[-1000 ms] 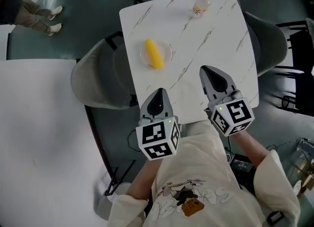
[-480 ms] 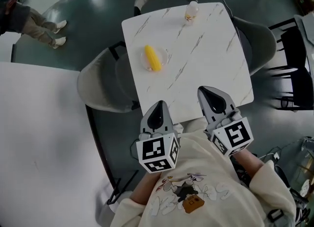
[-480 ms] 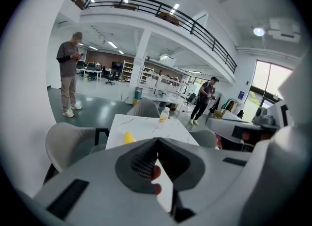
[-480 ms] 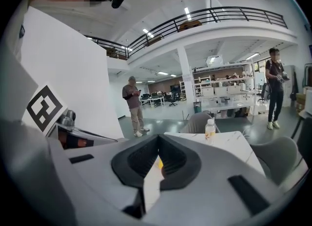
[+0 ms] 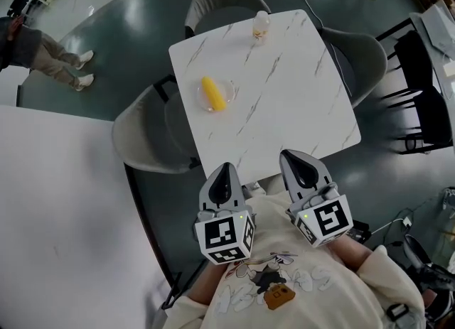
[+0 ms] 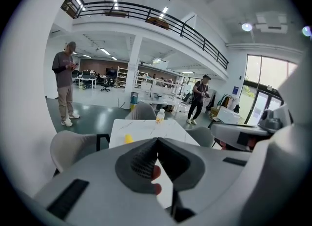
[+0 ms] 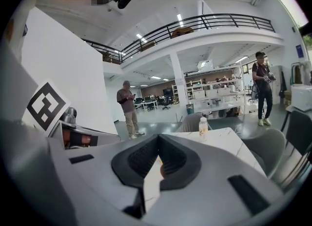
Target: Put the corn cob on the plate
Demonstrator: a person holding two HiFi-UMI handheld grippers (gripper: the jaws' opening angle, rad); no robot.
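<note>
Already the corn (image 5: 212, 94) lies on the plate (image 5: 231, 92), well ahead of our left claw (image 5: 222, 169) and a little to its left. We judge the job done, which would explain why that claw and the right claw (image 5: 298, 158) hang closed and empty, back off the near edge. The white marbled desk (image 5: 284, 100) also carries a bottle (image 5: 261, 24) far beyond the right claw, and grey chairs (image 5: 149, 132) ring it on a dark green floor (image 5: 114, 57).
</note>
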